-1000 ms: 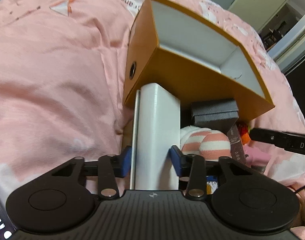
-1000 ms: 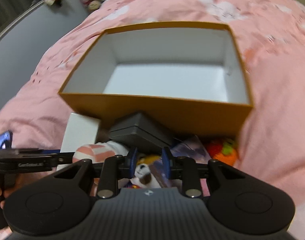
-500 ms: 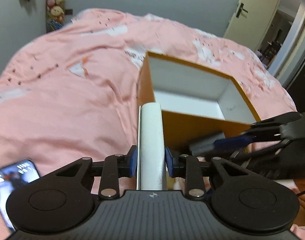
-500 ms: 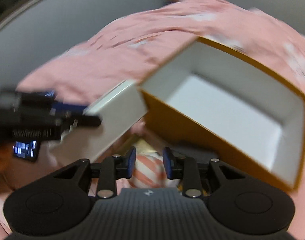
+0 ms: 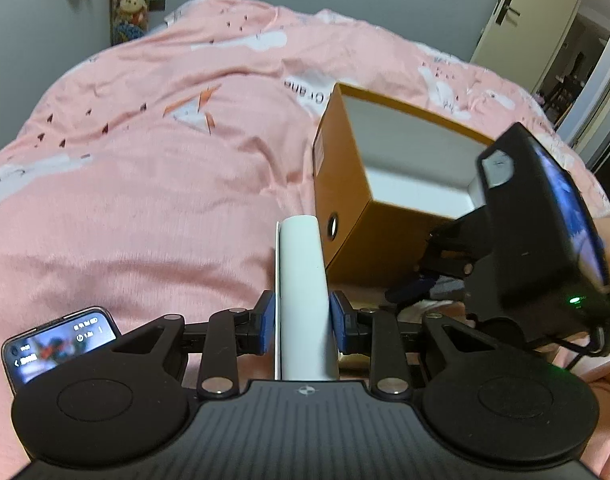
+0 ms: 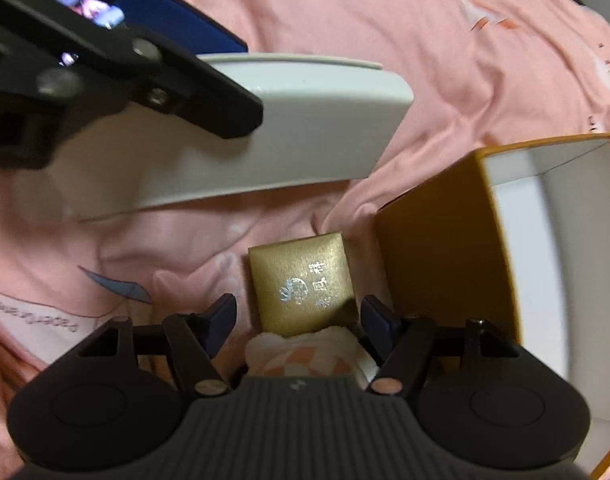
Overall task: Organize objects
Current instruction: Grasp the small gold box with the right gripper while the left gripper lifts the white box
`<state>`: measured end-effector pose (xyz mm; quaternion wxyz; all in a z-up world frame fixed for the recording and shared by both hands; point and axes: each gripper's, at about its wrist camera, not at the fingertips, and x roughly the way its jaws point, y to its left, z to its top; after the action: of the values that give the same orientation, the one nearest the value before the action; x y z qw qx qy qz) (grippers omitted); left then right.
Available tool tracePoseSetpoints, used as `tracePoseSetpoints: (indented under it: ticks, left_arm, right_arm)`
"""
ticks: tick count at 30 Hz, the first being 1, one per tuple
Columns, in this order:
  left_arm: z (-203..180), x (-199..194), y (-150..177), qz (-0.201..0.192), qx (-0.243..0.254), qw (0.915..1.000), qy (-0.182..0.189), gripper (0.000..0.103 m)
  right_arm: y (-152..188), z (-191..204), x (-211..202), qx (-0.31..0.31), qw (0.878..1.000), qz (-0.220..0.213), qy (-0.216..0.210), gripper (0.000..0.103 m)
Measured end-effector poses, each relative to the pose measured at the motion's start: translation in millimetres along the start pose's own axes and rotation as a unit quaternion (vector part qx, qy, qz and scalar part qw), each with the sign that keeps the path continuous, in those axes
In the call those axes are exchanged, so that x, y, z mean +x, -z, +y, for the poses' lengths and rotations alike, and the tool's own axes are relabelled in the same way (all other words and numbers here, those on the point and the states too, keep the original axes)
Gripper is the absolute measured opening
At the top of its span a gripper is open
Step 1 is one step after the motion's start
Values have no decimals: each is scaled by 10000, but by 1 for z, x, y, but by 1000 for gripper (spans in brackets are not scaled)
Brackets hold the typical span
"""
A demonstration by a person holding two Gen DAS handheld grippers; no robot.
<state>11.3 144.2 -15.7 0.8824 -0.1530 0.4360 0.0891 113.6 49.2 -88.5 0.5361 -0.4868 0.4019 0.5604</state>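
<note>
I am holding the white box [image 5: 303, 300] in my left gripper [image 5: 303, 322], its blue pads [image 5: 267, 318] pressing on both narrow sides so the box is standing on edge and pointing away from me. It is hanging clear above the pink bedspread [image 5: 145, 184], just left of the near corner of the orange carton [image 5: 369, 240]. The carton is sitting open on the bed, its white inside showing and a round hole in its near left wall.

My right gripper [image 6: 299, 318] is pointing steeply down at the bed, and its jaws have just been opening; they are now standing wide with nothing pressed between the pads. Directly below the gap a small gold box [image 6: 301, 282] with silver lettering is lying flat on the bedspread [image 6: 385, 20], just left of the orange carton [image 6: 433, 248]. A pink-and-white striped soft thing [image 6: 305, 356] is lying nearer to me, touching the gold box's near edge. In this view the white box [image 6: 245, 132] is stretching across the upper left, gripped by the left gripper [image 6: 153, 80] well above the gold box.

A phone [image 5: 59, 344] with a lit screen is showing at the near left.
</note>
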Motion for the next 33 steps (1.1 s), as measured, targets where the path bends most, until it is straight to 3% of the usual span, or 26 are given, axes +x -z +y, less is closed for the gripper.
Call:
tracePoseSetpoints:
  ticks: [13, 18, 24, 33]
  left_arm:
    - [-5, 27, 3, 791, 639, 9948, 5, 35]
    - [-5, 22, 5, 756, 632, 9951, 40, 35]
    - [-6, 16, 2, 637, 584, 9962, 53, 34]
    - [-9, -17, -7, 193, 582, 9981, 43, 33]
  right_arm:
    - [-3, 12, 38, -397, 9973, 416, 460, 69]
    - [0, 8, 51, -169, 9982, 462, 341, 66]
    - [10, 13, 40, -189, 9986, 256, 433, 65]
    - [27, 19, -14, 4, 9970, -557, 531, 65]
